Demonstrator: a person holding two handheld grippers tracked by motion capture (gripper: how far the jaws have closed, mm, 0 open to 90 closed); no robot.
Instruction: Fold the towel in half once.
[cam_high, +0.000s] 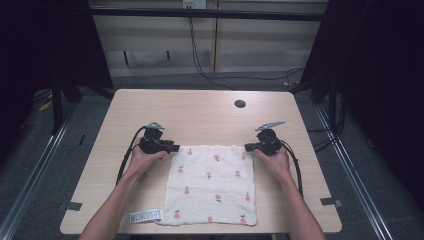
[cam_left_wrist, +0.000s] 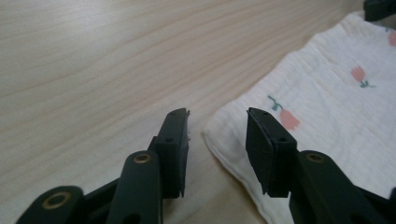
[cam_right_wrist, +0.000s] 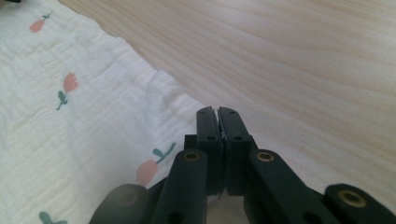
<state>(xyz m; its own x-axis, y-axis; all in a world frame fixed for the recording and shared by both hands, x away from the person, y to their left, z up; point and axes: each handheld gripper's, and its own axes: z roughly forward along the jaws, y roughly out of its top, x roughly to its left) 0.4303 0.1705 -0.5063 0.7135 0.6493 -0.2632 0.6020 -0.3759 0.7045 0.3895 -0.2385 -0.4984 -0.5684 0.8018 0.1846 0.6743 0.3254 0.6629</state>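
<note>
White label (cam_high: 146, 216) juts from the near-left corner of the flower-print cloth (cam_high: 212, 184), flat on the table (cam_high: 200, 112). At its far corners: left gripper (cam_left_wrist: 217, 135) spread, straddling the corner; right gripper (cam_right_wrist: 217, 122) apparently clenched on fabric. Next: the left should pinch, then both lift.

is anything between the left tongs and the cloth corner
Nothing visible. The left tongs are open with the corner of the cloth lying just beyond the jaws, bare table all around it.
</note>
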